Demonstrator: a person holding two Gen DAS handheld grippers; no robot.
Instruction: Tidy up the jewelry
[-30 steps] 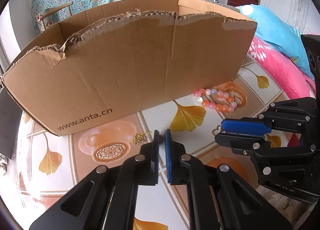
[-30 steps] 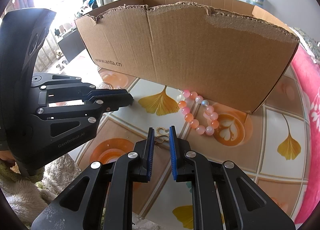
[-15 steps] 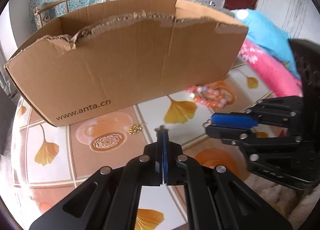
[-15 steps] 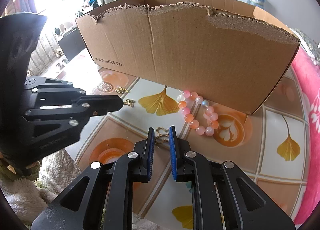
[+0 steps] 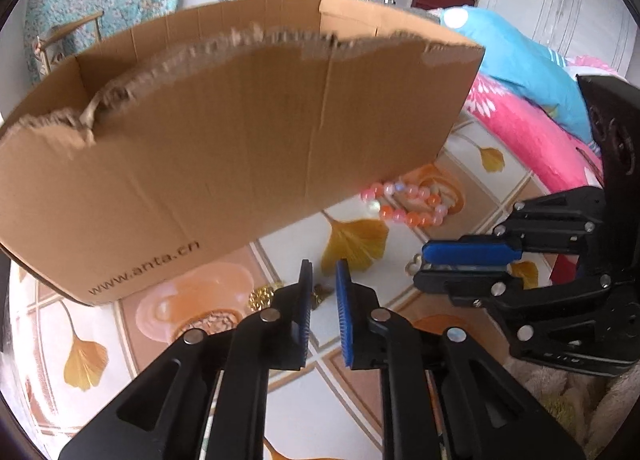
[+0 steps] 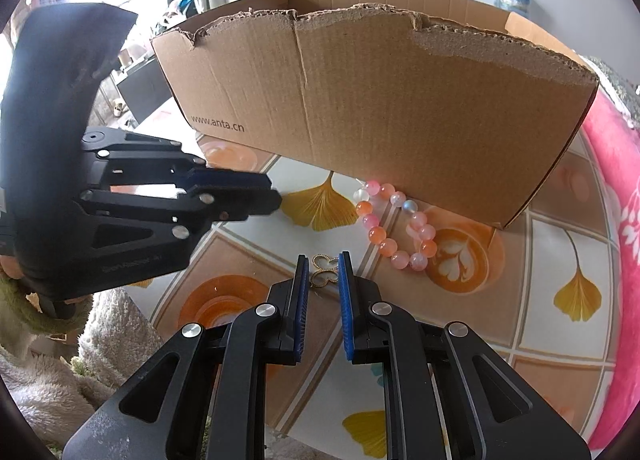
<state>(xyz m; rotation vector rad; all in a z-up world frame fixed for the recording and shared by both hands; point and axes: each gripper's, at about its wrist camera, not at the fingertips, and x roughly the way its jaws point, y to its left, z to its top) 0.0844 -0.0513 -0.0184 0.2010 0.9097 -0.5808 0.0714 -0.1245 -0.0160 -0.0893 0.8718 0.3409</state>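
A torn cardboard box (image 5: 224,164) marked www.anta.cn stands on the patterned table; it also shows in the right wrist view (image 6: 380,116). A pink and orange bead bracelet (image 5: 404,204) lies by its right corner, also seen from the right wrist (image 6: 394,224). My left gripper (image 5: 322,274) is open a little, with a small dark gold charm (image 5: 320,294) on the table between its tips and a gold piece (image 5: 260,296) just left. My right gripper (image 6: 323,266) is open a little around a gold clover pendant (image 6: 322,272) lying on the table.
The table (image 6: 520,320) has a ginkgo-leaf and latte-art cover. A pink blanket (image 5: 532,132) and blue pillow (image 5: 516,56) lie at the right. A fluffy beige cloth (image 6: 48,372) hangs at the near edge. Each gripper shows in the other's view.
My left gripper was shut half a second ago and has opened a little; it has moved closer to the box and table. My right gripper has stayed in place around the pendant.
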